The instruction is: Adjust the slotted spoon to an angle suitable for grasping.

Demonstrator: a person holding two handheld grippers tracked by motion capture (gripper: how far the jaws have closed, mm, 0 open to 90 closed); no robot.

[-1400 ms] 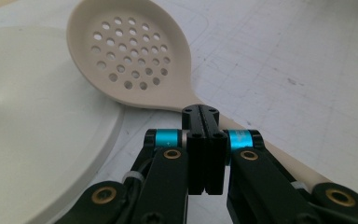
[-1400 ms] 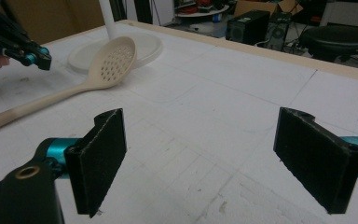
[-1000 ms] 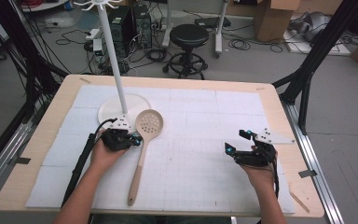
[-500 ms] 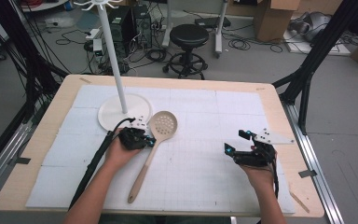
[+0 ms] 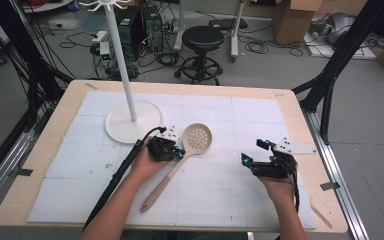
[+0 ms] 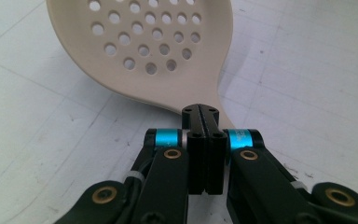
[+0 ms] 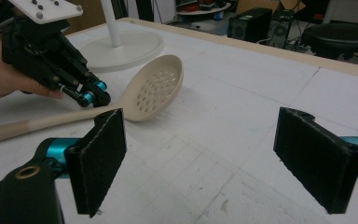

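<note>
left gripper (image 5: pixel 179 152), jaws pressed together, nudges the slotted spoon (image 5: pixel 196 138) by its neck, bowl pointing to one o'clock; right gripper (image 5: pixel 255 152) waits at three o'clock, jaws apart, ready to help.

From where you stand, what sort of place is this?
Probably a lab or workshop, not a kitchen: the wooden table sits inside a black metal frame, computer towers and loose cables lie on the grey floor behind, and cardboard boxes are stacked nearby.

Pressed against the left gripper (image 5: pixel 179 153), the beige perforated plastic spoon (image 5: pixel 196 138) looks smooth and matt. The right gripper (image 7: pixel 214 158) carries rough black foam-like pads (image 7: pixel 103 156) above a matt white gridded table mat (image 5: pixel 220 195), scuffed in places.
</note>
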